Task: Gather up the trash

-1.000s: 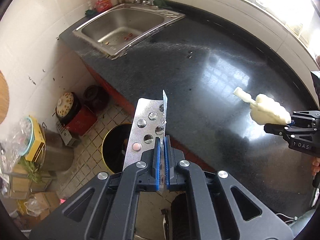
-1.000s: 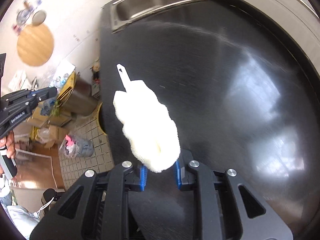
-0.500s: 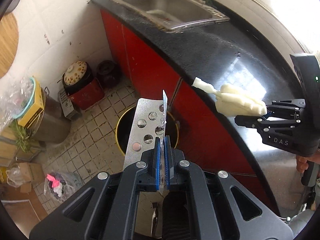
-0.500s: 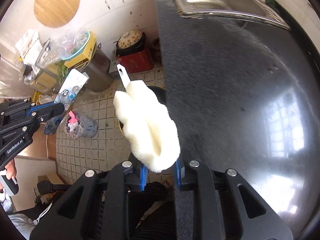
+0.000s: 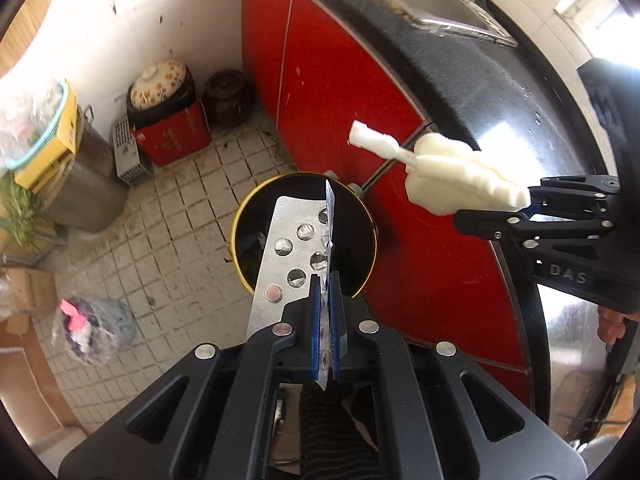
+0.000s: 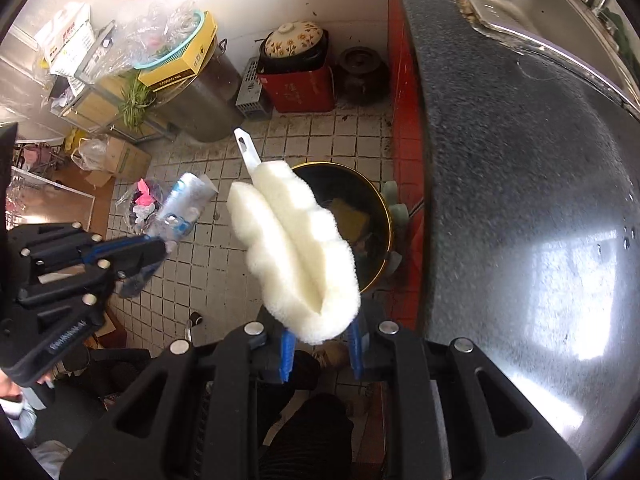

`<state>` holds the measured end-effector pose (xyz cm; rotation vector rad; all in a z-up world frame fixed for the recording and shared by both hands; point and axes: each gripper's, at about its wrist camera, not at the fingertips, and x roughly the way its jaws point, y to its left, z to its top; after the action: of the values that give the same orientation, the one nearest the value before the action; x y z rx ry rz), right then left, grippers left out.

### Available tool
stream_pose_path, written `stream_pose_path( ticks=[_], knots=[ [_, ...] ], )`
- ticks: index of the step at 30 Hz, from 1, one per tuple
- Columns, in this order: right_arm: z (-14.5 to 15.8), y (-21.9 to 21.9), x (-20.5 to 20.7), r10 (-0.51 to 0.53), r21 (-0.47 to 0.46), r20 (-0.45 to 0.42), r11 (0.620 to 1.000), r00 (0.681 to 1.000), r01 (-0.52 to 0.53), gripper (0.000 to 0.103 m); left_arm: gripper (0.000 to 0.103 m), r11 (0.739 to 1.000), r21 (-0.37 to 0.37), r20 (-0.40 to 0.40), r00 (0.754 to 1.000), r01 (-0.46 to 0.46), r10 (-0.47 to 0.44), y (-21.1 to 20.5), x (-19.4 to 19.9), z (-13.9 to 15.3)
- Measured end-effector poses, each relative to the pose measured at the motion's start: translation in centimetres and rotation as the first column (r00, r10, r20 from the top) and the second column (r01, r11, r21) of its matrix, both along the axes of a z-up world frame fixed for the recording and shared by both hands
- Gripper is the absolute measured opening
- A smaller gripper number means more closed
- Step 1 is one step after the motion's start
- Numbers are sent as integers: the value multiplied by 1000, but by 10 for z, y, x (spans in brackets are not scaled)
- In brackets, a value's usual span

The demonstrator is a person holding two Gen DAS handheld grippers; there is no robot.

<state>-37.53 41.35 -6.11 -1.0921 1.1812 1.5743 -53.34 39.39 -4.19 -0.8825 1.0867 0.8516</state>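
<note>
1. Two grippers in view, each holding one piece of trash above a tiled floor beside a red cabinet front (image 5: 340, 92).
2. Left gripper (image 5: 326, 320): jaws pressed together on a silver blister pack (image 5: 288, 248), pinched by its lower edge. In the left wrist view the pack stands at frame centre, directly over the mouth of the trash bin (image 5: 360, 216).
3. Right gripper (image 6: 320, 344): jaws clamped on the thick end of a white foam brush (image 6: 296, 248), handle pointing to the upper left.
4. Trash bin: round, black inside, yellow rim, on the floor against the cabinet.
5. Right wrist view only: a yellow item lying inside the bin; the brush overlapping the bin's left rim; the blister pack's printed face at centre left; a dark countertop (image 6: 520, 200) filling the right half.
6. Left wrist view only: the brush from the side, at right of frame, over the cabinet front rather than the bin mouth; the blister pockets, most emptied.
</note>
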Motion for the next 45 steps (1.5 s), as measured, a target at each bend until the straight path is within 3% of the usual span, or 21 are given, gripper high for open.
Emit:
stream_pose_path(
  ticks=[1,3,4,5,6,7,11,15,20,23,26,28,33,34,35,39,43,45],
  knots=[
    [1,4,-3,4,0,3,1000,1000,-4,22,3,1000,-8,12,1000,-12,12,2,0,-5],
    [9,10,-4,7,25,-14,1000,1000,-7,36,10,999,-27,45,998,-41,43,7,-3,-10],
    [14,15,-7,4,37,-24,999,1000,-3,61,22,997,-32,45,997,-63,64,9,-4,-11],
    [23,16,-6,-2,60,-35,998,999,4,81,64,995,-35,33,995,-90,92,12,-7,-10],
    [39,15,-2,-13,112,-41,994,999,18,85,92,993,-10,23,993,-120,120,14,-11,-6],
    [48,14,3,-21,138,-42,990,999,27,85,92,988,42,38,988,-148,147,13,-18,3],
    [91,0,42,-97,221,-108,968,989,119,96,92,980,71,22,982,-187,186,18,-27,24],
    [111,-32,100,-253,290,-74,920,965,264,96,96,977,119,22,984,-177,176,16,-5,52],
    [117,-126,193,-540,338,-3,792,842,509,96,96,985,173,24,1000,-2,-2,-4,83,82],
    [112,-198,245,-678,323,27,701,735,635,96,96,967,200,33,985,160,-170,-32,152,90],
    [106,-259,271,-767,301,46,622,640,723,96,96,921,204,37,938,331,-346,-70,221,91],
    [100,-307,293,-827,283,59,550,559,785,96,96,879,203,38,893,432,-448,-98,262,90],
    [84,-420,324,-929,229,62,368,364,901,96,96,747,185,17,758,638,-652,-185,347,79],
    [81,-441,328,-944,223,65,330,324,917,96,96,709,174,17,718,683,-696,-207,363,75],
    [77,-467,331,-959,218,69,282,274,934,96,96,686,167,13,694,708,-720,-221,372,73],
    [67,-533,330,-985,197,102,155,137,968,96,96,586,153,-17,596,795,-803,-283,404,60],
    [55,-586,324,-994,171,102,54,37,984,96,96,503,162,-63,518,849,-853,-333,424,47],
    [49,-613,320,-995,155,99,7,-9,988,96,96,479,154,-71,493,864,-867,-349,431,43]
  ],
)
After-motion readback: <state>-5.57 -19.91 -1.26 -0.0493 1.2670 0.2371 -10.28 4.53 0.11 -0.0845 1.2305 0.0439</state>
